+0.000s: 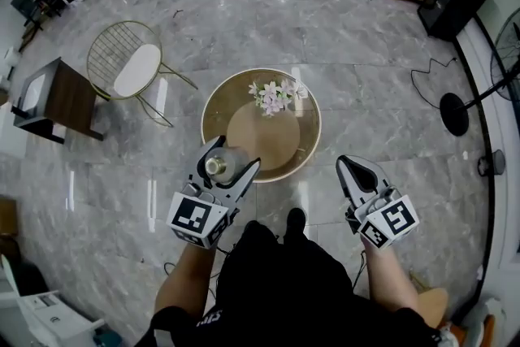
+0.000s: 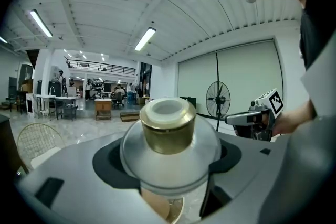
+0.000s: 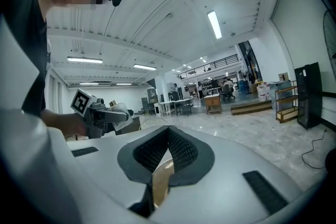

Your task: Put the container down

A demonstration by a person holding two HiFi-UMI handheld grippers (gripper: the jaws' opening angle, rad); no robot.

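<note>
In the head view, we see the left gripper (image 1: 234,156) clamped on a clear, round-shouldered container (image 1: 216,166). It is held in the air over the lower left rim of the round glass-topped table (image 1: 314,106) at the centre of the frame. The right gripper (image 1: 350,166) hangs to the lower right of that table over bare marble floor (image 1: 382,85), with its jaws pressed together and nothing between them. A bunch of pale flowers (image 1: 275,96) stands toward the table's far side, and the near part of the top is bare. Open floor runs all round the table. A wire chair (image 1: 123,61) and a dark wooden side table (image 1: 69,97) stand to the left, and the base of a standing fan (image 1: 453,113) with its cord is at the right. The person's shoe (image 1: 296,219) is just below the table's near rim. Only the left gripper view shows the container's brass-coloured collar and white top (image 2: 168,123), and the dark pads (image 2: 107,162) seated against both sides of its shoulder. The fan and the other gripper appear at the right of that frame. Only the right gripper view shows the ribbed pads (image 3: 178,149) meeting at their tips, with a sliver of tan table top in the gap below them. The left gripper and its container are small at the middle left.
</note>
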